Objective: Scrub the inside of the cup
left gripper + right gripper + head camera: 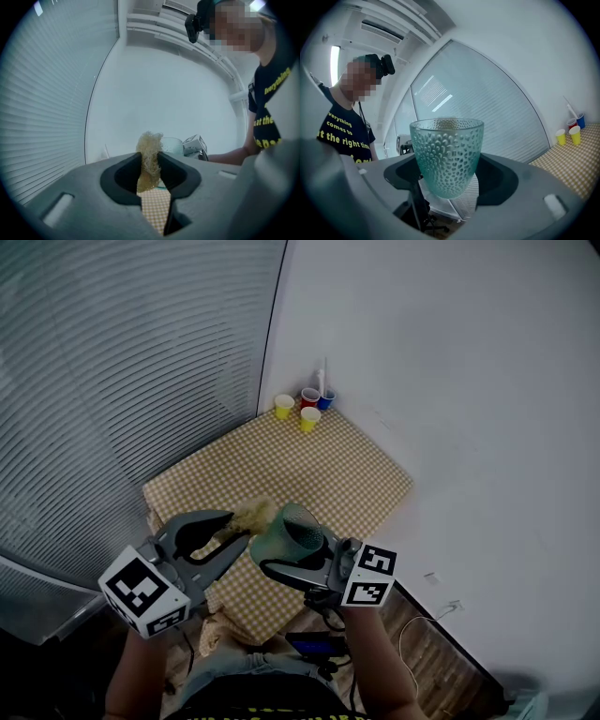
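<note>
Our left gripper (150, 158) has its jaws clenched on a straw-coloured scrubber (149, 146). Our right gripper (449, 177) grasps the green dimpled cup (446, 150). The scrubber is just beside the cup, above the checked table's (361, 479) near edge. 4 small cups (306, 407) stand at its far corner.

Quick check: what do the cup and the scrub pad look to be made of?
The cup is translucent pale green with a glossy, dimpled wall that light passes through; probably glass, though clear plastic is possible. The scrub pad is tan and matte, with loose tangled fibres and frayed edges; it looks like loofah or a similar plant fibre.
</note>
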A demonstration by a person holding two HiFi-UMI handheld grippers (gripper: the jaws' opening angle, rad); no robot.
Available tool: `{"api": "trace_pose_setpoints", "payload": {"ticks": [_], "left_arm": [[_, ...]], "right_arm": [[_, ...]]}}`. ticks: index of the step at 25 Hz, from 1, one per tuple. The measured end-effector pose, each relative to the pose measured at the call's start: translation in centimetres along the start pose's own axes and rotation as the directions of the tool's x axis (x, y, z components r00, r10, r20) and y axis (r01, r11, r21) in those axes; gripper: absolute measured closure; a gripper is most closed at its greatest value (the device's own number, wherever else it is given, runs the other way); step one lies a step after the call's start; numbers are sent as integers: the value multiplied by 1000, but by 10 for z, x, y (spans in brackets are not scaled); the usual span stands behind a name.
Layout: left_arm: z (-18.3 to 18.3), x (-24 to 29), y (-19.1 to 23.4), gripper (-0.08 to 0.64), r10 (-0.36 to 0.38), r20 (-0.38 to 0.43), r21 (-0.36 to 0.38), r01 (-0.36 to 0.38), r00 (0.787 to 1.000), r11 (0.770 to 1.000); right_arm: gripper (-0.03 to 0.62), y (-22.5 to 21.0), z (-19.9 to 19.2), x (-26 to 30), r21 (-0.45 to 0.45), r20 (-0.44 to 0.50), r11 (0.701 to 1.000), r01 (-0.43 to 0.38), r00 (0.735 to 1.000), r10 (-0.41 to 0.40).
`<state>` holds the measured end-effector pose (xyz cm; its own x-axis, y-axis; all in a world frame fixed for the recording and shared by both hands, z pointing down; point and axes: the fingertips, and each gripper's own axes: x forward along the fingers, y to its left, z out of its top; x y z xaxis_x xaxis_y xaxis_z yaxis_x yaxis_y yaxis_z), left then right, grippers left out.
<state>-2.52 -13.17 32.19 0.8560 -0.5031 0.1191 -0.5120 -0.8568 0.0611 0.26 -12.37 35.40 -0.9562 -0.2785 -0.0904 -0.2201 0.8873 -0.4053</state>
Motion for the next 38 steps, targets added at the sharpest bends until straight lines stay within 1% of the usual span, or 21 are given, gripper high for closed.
{"api": "trace_pose_setpoints", "payload": {"ticks": [5,15,18,25,28,33,38], "left_arm": [[7,0,1,454,-5,19,-1,5,1000,1000],[-18,0,-1,454,-22,-33,-47,20,999,999],[-17,0,1,454,-19,-35,-41,17,999,999],[2,3,3,454,-17,-3,-3,17,1000,1000],[5,4,4,454,-16,4,5,16,1000,1000],[-1,6,4,454,-20,-6,-9,20,1000,1000],[-12,5,3,454,-23,-28,-22,22,999,1000]], "right_arm": [[232,9,-3,4,-1,-6,1000,-27,1000,27],[232,8,15,-8,-4,47,1000,-23,999,23],[232,9,14,-6,-7,38,1000,-24,999,25],[232,19,0,3,-18,-19,999,-47,999,46],[232,22,-4,7,-22,-34,998,-56,998,56],[232,25,1,5,-31,-29,998,-60,998,59],[232,22,7,1,-29,-5,998,-47,999,47]]}}
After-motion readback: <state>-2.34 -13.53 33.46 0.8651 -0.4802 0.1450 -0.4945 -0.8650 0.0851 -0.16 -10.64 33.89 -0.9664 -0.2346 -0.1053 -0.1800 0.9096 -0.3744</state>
